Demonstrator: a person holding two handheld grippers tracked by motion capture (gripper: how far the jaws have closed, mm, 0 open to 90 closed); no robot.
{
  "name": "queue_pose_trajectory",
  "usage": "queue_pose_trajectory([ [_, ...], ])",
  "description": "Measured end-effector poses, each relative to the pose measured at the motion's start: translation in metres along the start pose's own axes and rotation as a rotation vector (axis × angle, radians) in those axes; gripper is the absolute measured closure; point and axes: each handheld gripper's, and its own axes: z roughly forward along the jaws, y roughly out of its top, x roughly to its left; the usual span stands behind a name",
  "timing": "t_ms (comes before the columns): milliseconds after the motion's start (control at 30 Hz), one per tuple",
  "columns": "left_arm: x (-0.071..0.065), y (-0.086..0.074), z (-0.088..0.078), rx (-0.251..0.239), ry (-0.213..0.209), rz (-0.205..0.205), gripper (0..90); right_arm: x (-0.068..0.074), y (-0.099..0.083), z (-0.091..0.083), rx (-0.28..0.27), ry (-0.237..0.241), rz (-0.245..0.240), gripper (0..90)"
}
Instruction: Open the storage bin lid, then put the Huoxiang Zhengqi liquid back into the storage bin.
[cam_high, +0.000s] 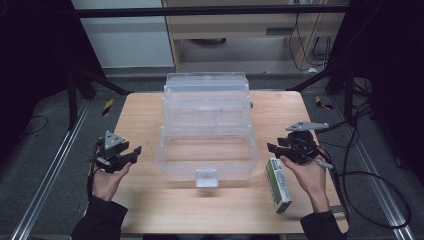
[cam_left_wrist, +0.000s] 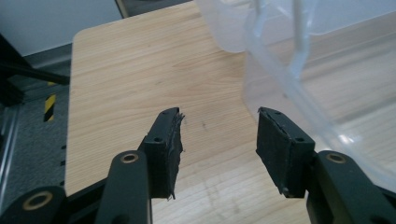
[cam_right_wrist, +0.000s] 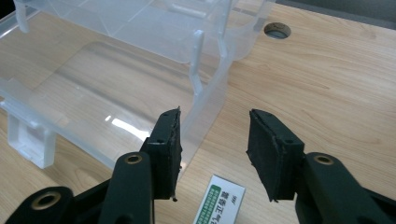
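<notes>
We are holding both jaws wide open and empty; the small box (cam_high: 278, 184) is lying just below the right gripper (cam_high: 280, 148) jaws, so we should probably lower squarely over it, while the left gripper (cam_high: 129, 154) is waiting beside the clear organiser (cam_high: 207, 127).

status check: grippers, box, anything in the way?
Left gripper open, empty. Right gripper open, empty. Clear tiered box open between them. Green-white carton beside right hand; nothing blocking.

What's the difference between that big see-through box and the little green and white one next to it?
The clear plastic box is far bigger than the small carton. It is transparent, so the table's wood shows through, while the carton is opaque, green and white with print. The clear box stands open in stepped tiers; the carton lies closed on its side. Both rest on the table, untouched by either gripper.
</notes>
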Motion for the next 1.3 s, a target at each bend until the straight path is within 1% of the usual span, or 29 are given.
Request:
queue_pose_trajectory([
  [67,0.003,-0.002,0.002,0.010,0.010,-0.005,48.1,-0.001,0.001,-0.003,0.007,-0.005,-0.003,52.9],
  [133,0.005,-0.004,0.002,0.009,0.013,-0.011,47.5,-0.001,0.003,-0.008,0.012,-0.015,-0.006,51.6],
  [200,0.007,-0.004,0.001,0.006,0.015,-0.015,46.8,0.000,0.004,-0.011,0.024,-0.018,-0.011,50.7],
  [300,0.009,-0.004,0.000,0.000,0.022,-0.022,45.6,0.001,0.006,-0.016,0.049,-0.035,-0.018,48.7],
  [367,0.010,-0.004,-0.001,0.000,0.024,-0.025,45.5,0.001,0.006,-0.016,0.056,-0.036,-0.017,48.4],
  [467,0.011,-0.005,-0.001,0.002,0.023,-0.031,44.6,0.005,0.008,-0.018,0.088,-0.037,-0.017,48.4],
  [500,0.012,-0.006,0.000,0.009,0.027,-0.025,43.9,0.007,0.009,-0.020,0.101,-0.037,-0.018,48.4],
  [633,0.012,-0.008,0.002,0.018,0.026,-0.025,42.9,0.010,0.012,-0.024,0.115,-0.040,-0.017,47.8],
  [667,0.012,-0.008,0.003,0.019,0.026,-0.028,42.3,0.012,0.012,-0.025,0.130,-0.040,-0.008,48.3],
  [700,0.013,-0.008,0.004,0.021,0.025,-0.027,42.3,0.012,0.012,-0.025,0.130,-0.040,-0.008,48.3],
  [767,0.013,-0.007,0.005,0.022,0.025,-0.023,41.4,0.015,0.010,-0.027,0.162,-0.030,0.002,48.4],
  [800,0.013,-0.006,0.006,0.020,0.026,-0.022,41.2,0.015,0.009,-0.028,0.168,-0.032,0.000,48.4],
  [867,0.013,-0.006,0.006,0.019,0.031,-0.018,40.9,0.016,0.008,-0.028,0.173,-0.037,0.000,48.3],
  [900,0.014,-0.006,0.006,0.021,0.035,-0.017,40.5,0.017,0.005,-0.028,0.188,-0.041,0.000,47.9],
  [967,0.015,-0.007,0.006,0.023,0.043,-0.018,40.5,0.017,0.003,-0.028,0.198,-0.047,0.001,47.5],
  [1000,0.015,-0.007,0.006,0.023,0.043,-0.018,40.4,0.019,0.001,-0.027,0.211,-0.059,-0.002,47.1],
  [1033,0.016,-0.007,0.006,0.025,0.044,-0.020,40.4,0.019,0.001,-0.027,0.211,-0.059,-0.002,47.1],
  [1067,0.016,-0.006,0.005,0.021,0.051,-0.020,40.2,0.021,-0.001,-0.027,0.227,-0.056,-0.002,46.8],
  [1133,0.016,-0.006,0.005,0.021,0.052,-0.020,40.1,0.022,-0.002,-0.027,0.231,-0.053,-0.005,46.6],
  [1200,0.016,-0.006,0.004,0.020,0.054,-0.019,40.0,0.024,-0.007,-0.025,0.256,-0.053,-0.001,46.1],
  [1267,0.015,-0.006,0.004,0.022,0.056,-0.019,39.9,0.024,-0.009,-0.025,0.260,-0.050,0.002,46.0],
  [1300,0.016,-0.006,0.004,0.023,0.056,-0.019,39.8,0.024,-0.011,-0.024,0.278,-0.049,0.005,45.9],
])
